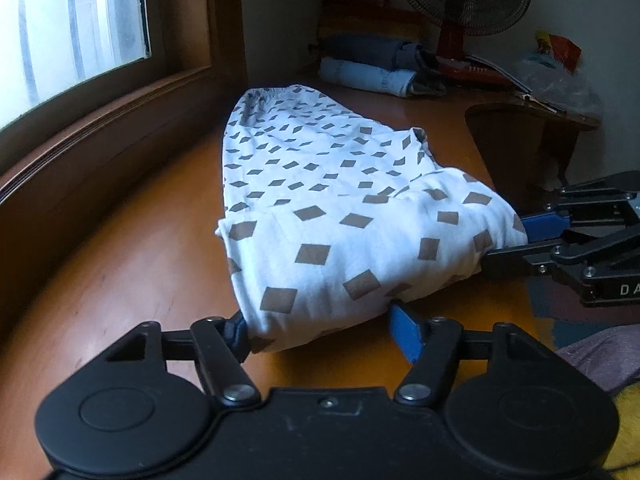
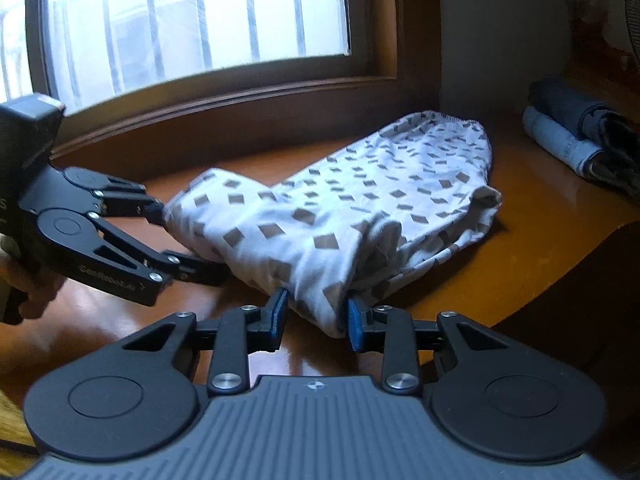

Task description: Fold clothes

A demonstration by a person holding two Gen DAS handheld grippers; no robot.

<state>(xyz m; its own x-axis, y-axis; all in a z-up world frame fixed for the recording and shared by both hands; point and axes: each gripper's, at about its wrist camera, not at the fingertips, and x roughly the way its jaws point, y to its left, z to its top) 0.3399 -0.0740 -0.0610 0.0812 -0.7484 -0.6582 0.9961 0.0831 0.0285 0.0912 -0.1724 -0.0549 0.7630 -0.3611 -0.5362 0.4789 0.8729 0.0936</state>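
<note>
left gripper point(image 1: 320, 322) – tilted downward, jaws partly spread, one blue pad point(image 1: 405, 330) clear of the cloth, the other touching it | right gripper point(image 2: 316, 316) – tilted downward, jaws narrowed, both blue pads pressing a bunched fold | hand point(image 2: 30, 294) – wrapped on left handle

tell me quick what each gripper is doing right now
left gripper: open around the near edge of the patterned garment, not yet clamped.
right gripper: shut on a bunched fold of it.
</note>
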